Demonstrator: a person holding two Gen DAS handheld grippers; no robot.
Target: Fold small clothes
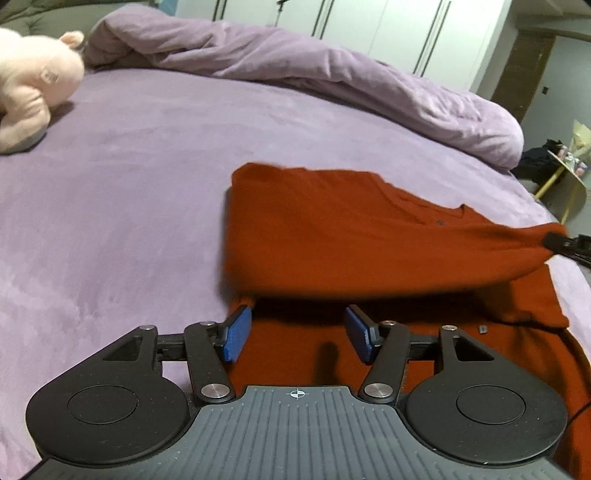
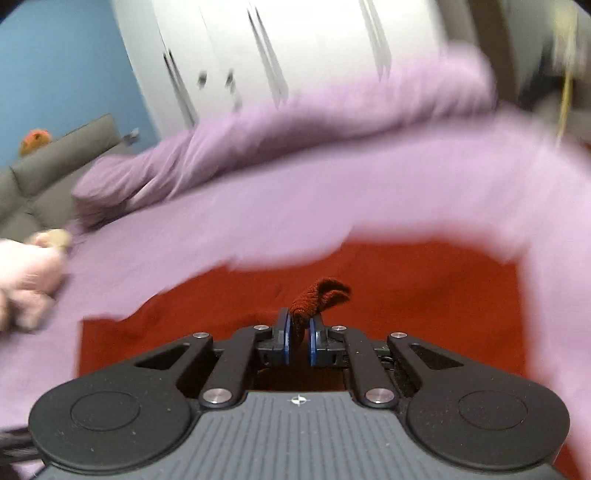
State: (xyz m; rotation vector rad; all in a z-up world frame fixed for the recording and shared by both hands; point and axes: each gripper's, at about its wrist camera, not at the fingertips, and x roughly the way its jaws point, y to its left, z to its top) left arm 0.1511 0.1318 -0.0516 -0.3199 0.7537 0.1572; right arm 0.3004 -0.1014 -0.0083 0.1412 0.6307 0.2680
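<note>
Fingers of the left gripper stand well apart with nothing between the blue pads, low over the near edge of the red shirt. Right gripper is pinched tight on a bunched fold of the shirt.

Surface: a bed under a lilac sheet, shirt lying on it. Rolled lilac duvet beyond the shirt; white wardrobe doors behind the duvet. Pink plush toy well left of the shirt.

Both grippers tilt down toward the shirt.

Left view only: right gripper's tip at the shirt's right end, lifting a flap clear of the layer beneath; yellow side table right of the shirt. Right view only, blurred: grey sofa, blue wall.
</note>
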